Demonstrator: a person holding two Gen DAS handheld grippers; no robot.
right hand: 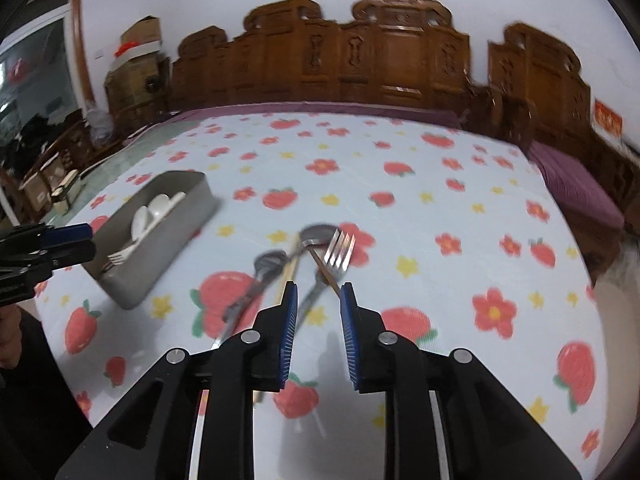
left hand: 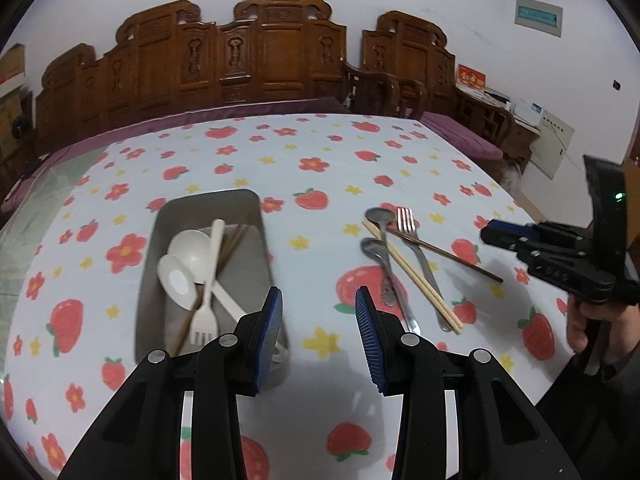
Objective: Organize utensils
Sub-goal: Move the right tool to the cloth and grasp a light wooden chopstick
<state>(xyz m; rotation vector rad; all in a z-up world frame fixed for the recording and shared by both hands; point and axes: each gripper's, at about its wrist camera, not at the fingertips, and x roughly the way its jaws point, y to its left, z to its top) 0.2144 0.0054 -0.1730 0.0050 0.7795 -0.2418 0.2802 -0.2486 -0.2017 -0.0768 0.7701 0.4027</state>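
A grey metal tray (left hand: pixel 208 197) on the left holds white plastic spoons (left hand: pixel 191 249), a white fork (left hand: pixel 204 322) and brown chopsticks (left hand: pixel 237 239). To its right, loose on the cloth, lie two metal spoons (left hand: pixel 380 218), a metal fork (left hand: pixel 417 248), pale chopsticks (left hand: pixel 416 280) and one dark chopstick (left hand: pixel 452 257). My left gripper (left hand: pixel 319 292) hovers open and empty over the gap between tray and pile. My right gripper (right hand: pixel 319 286) stands open above the near ends of the fork (right hand: pixel 340 250) and spoons (right hand: pixel 269 262), its pads pressing on nothing.
A strawberry-and-flower tablecloth (left hand: pixel 312 168) covers the table. A carved wooden bench (left hand: pixel 272 56) with purple cushions runs along the far edge. A person's hand (left hand: pixel 580 328) holds the right gripper at the table's right side. Boxes (right hand: pixel 138 40) are stacked far left.
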